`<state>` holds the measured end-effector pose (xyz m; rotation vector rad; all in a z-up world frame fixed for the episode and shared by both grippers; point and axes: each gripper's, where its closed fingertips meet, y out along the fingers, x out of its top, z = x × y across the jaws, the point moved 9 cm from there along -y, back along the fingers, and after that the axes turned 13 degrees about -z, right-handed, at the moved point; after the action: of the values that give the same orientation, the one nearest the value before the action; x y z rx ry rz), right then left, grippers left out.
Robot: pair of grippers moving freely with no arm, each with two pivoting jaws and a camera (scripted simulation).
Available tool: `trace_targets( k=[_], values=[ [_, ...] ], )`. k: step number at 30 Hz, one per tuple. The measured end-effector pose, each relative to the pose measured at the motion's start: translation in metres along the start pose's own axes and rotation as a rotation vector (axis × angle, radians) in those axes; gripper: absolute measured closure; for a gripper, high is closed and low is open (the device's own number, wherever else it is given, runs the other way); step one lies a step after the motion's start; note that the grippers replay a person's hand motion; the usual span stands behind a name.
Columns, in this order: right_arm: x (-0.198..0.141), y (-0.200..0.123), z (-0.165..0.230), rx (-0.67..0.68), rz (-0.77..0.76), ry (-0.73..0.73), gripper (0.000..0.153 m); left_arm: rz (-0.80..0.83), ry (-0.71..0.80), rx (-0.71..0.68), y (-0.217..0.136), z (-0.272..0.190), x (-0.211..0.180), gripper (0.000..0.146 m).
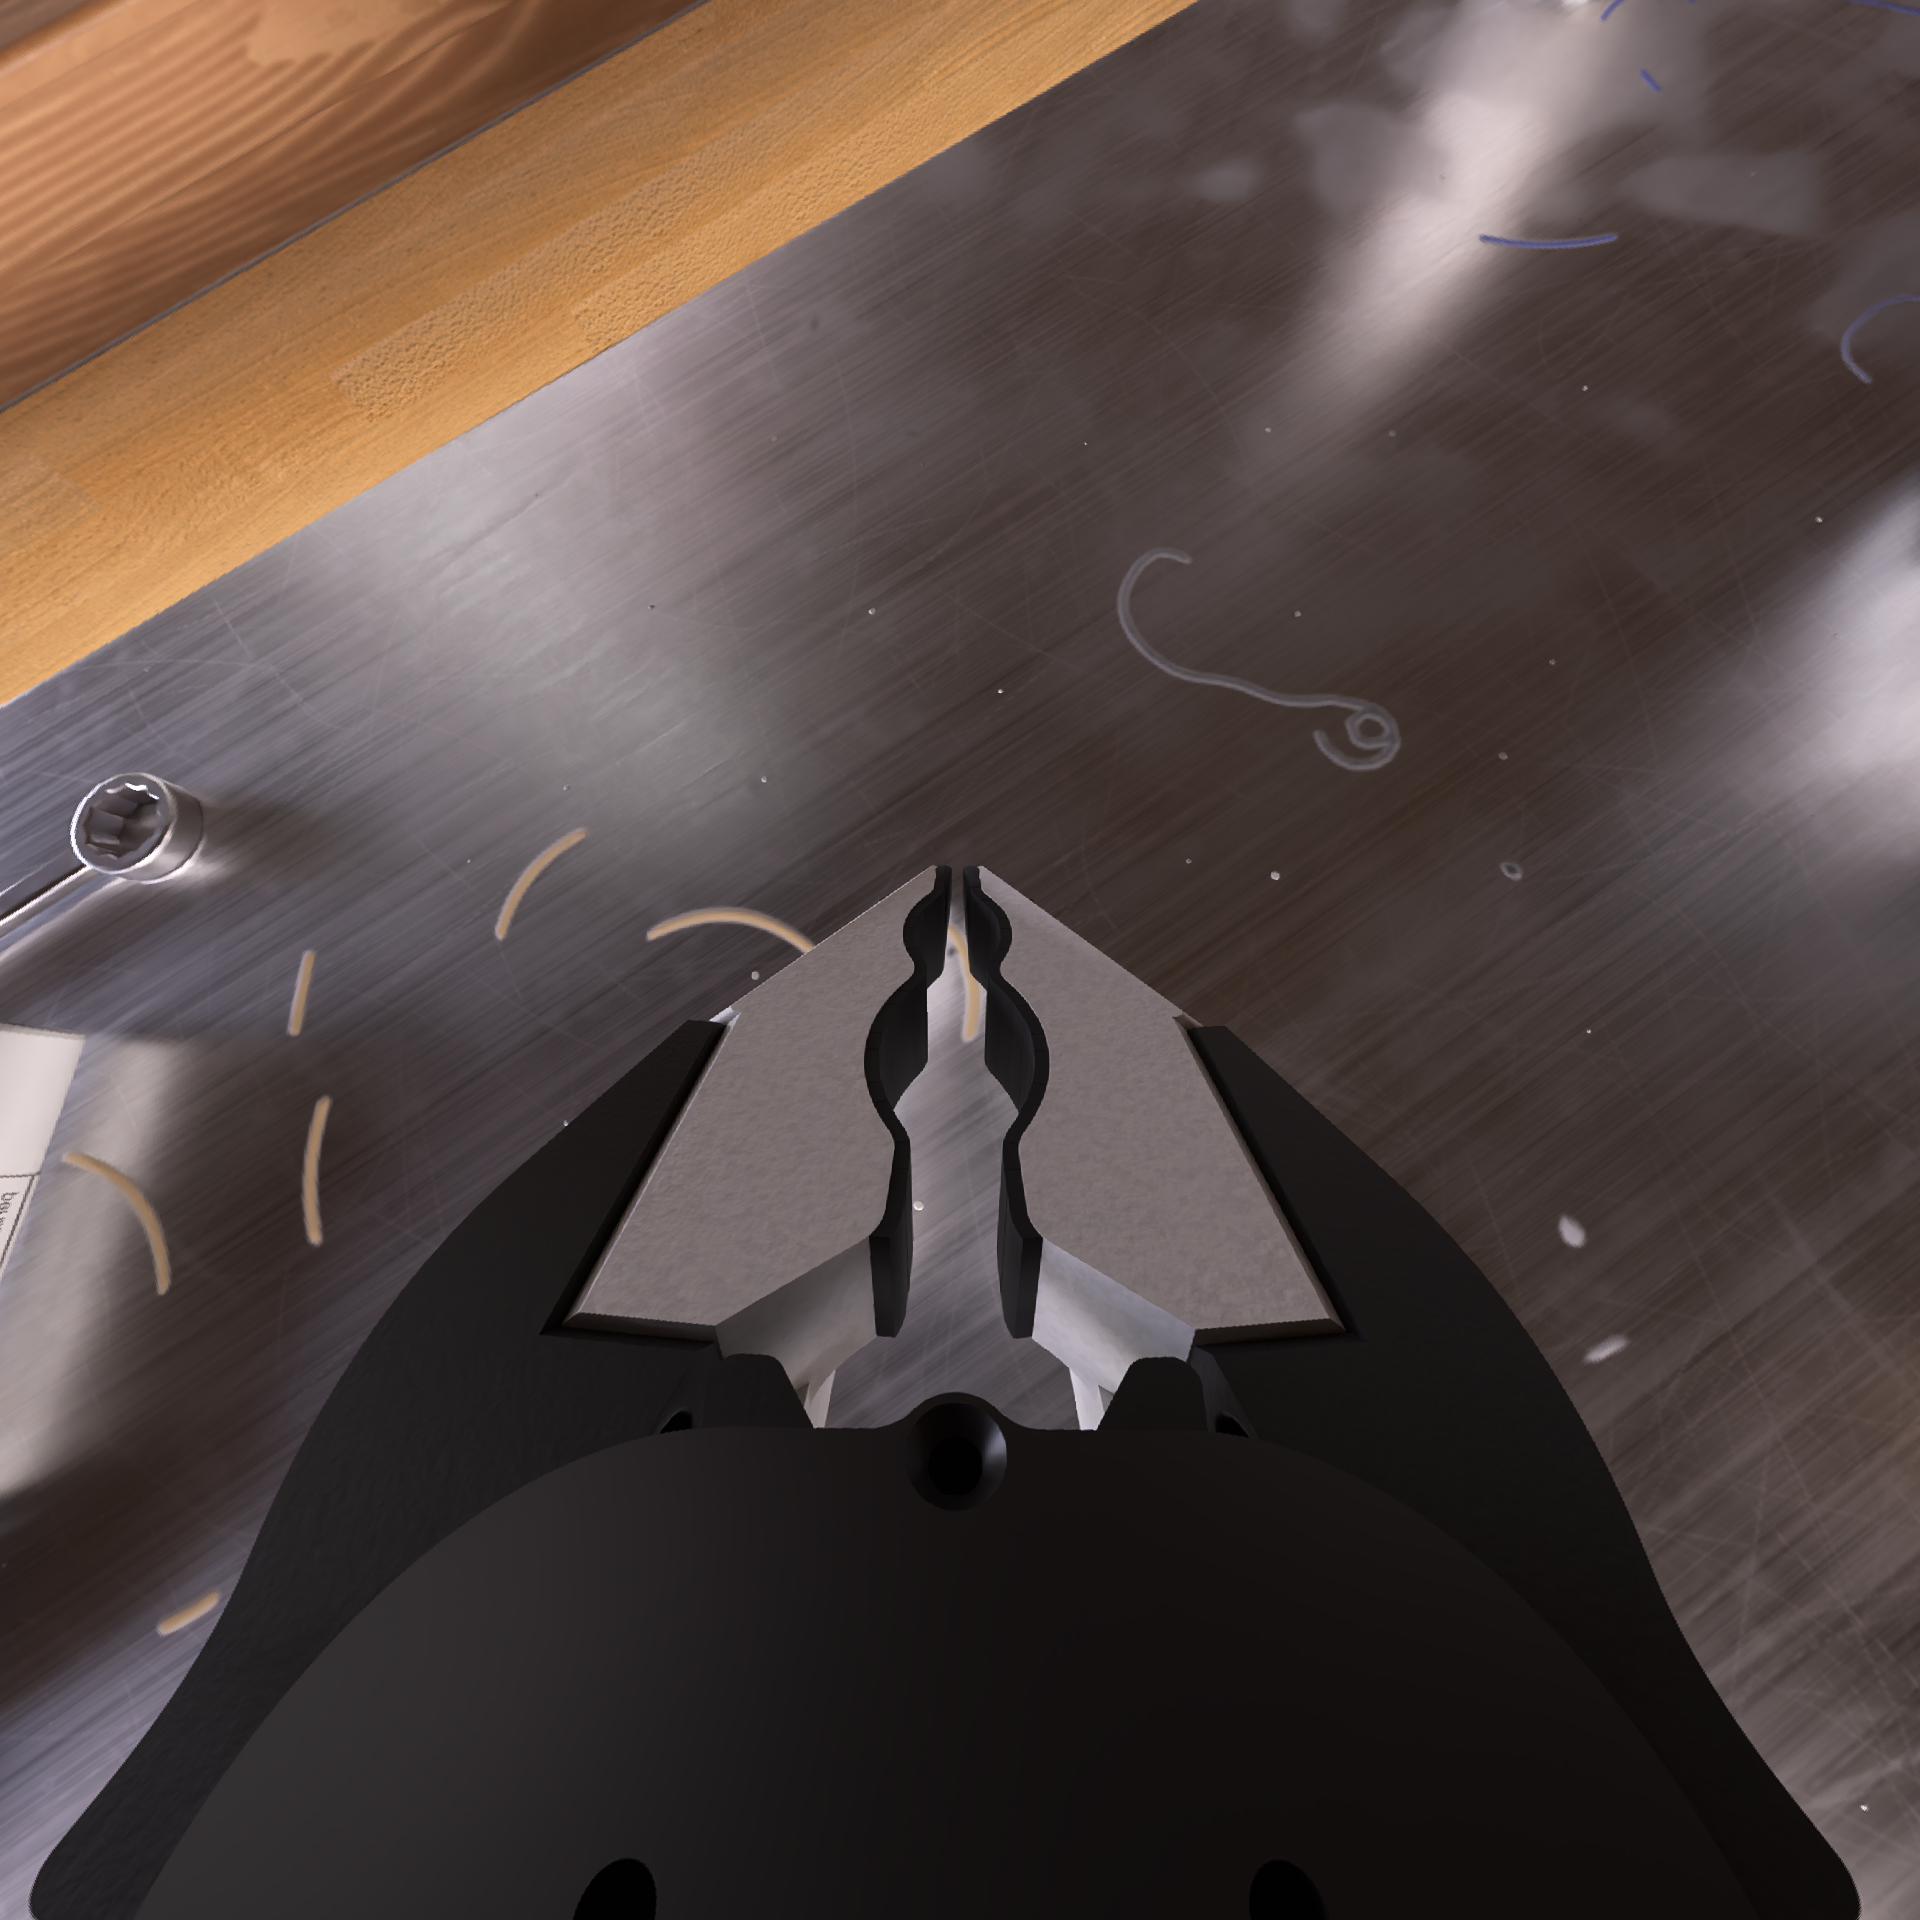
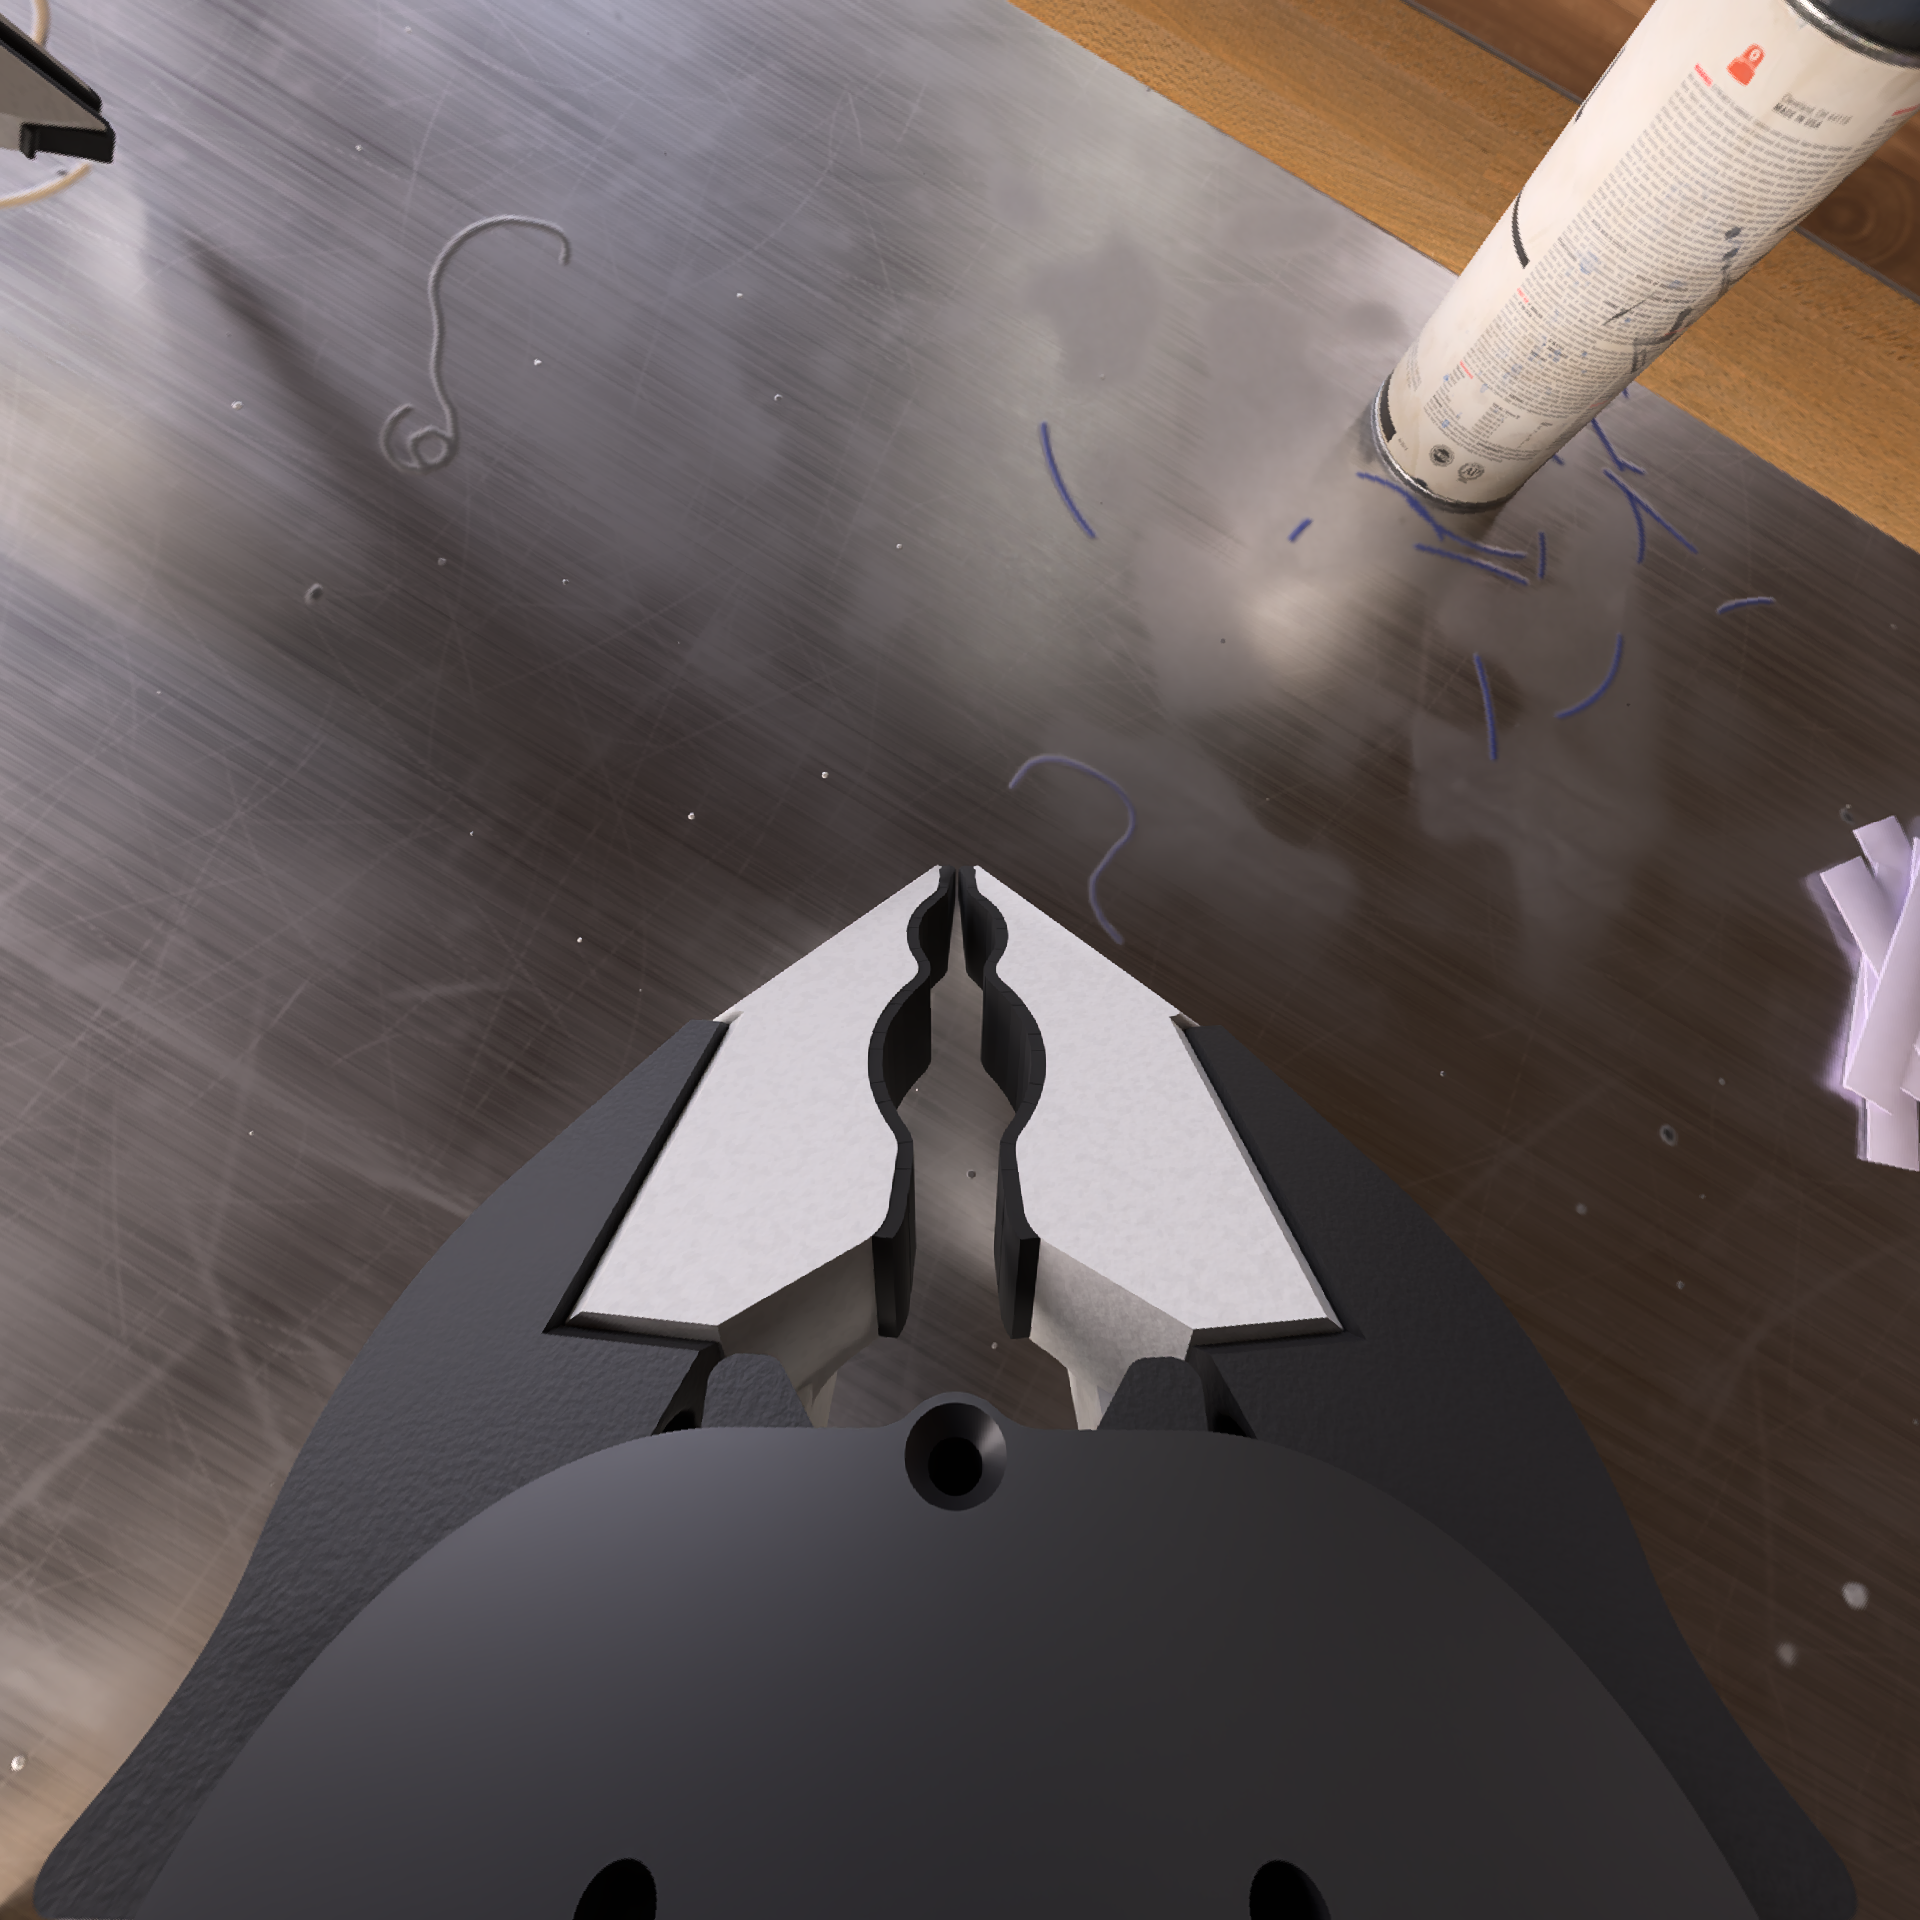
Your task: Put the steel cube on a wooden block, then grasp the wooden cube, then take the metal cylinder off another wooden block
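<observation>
No steel cube, wooden cube, wooden block or metal cylinder shows in either view. My left gripper [image 1: 957, 871] is shut and empty, its tips together above the brushed metal sheet [image 1: 1143, 468]. My right gripper [image 2: 957, 871] is also shut and empty above the same metal sheet [image 2: 623, 623]. The tip of the left gripper [image 2: 52, 120] shows at the top left corner of the right wrist view.
A socket wrench [image 1: 130, 831] and a white paper [image 1: 26, 1101] lie at the left. A white spray can [image 2: 1621, 260] stands at the far right by the wooden bench edge [image 2: 1299, 114]. Paper strips [image 2: 1875, 997], a grey curl [image 1: 1236, 665] and blue and tan shavings lie scattered.
</observation>
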<state>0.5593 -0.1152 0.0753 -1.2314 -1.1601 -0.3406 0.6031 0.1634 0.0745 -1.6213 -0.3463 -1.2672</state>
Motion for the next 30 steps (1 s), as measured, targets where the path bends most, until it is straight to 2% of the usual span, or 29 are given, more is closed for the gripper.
trace_targets(
  k=[7, 10, 12, 14, 17, 20, 23, 26, 30],
  values=[
    [0.001, 0.000, 0.000, 0.000, 0.008, -0.003, 0.152, 0.005, 0.012, -0.013, 0.000, 0.001, 0.002, 0.143],
    [0.004, 0.000, -0.001, 0.001, 0.022, -0.029, 0.152, -0.023, 0.029, -0.029, -0.016, 0.004, 0.013, 0.128],
    [0.019, -0.013, -0.003, 0.018, -0.016, -0.038, 0.151, -0.090, 0.029, -0.094, -0.052, 0.005, 0.025, 0.109],
    [0.040, -0.041, -0.004, 0.063, -0.155, -0.020, 0.146, -0.145, 0.041, -0.177, -0.105, 0.006, 0.028, 0.102],
    [0.051, -0.089, 0.006, 0.186, -0.274, 0.013, 0.136, -0.052, 0.008, -0.324, -0.186, 0.007, 0.002, 0.089],
    [0.033, -0.135, 0.025, 0.293, -0.376, 0.084, 0.128, 0.049, -0.047, -0.362, -0.248, 0.008, -0.043, 0.087],
    [0.002, -0.172, 0.048, 0.294, -0.453, 0.163, 0.128, 0.056, -0.030, -0.235, -0.287, 0.008, -0.083, 0.087],
    [-0.027, -0.198, 0.074, 0.276, -0.497, 0.210, 0.129, 0.061, 0.008, -0.190, -0.301, 0.002, -0.107, 0.087],
    [-0.053, -0.218, 0.099, 0.251, -0.563, 0.249, 0.130, 0.035, 0.073, -0.200, -0.287, -0.003, -0.110, 0.087]
  ],
)
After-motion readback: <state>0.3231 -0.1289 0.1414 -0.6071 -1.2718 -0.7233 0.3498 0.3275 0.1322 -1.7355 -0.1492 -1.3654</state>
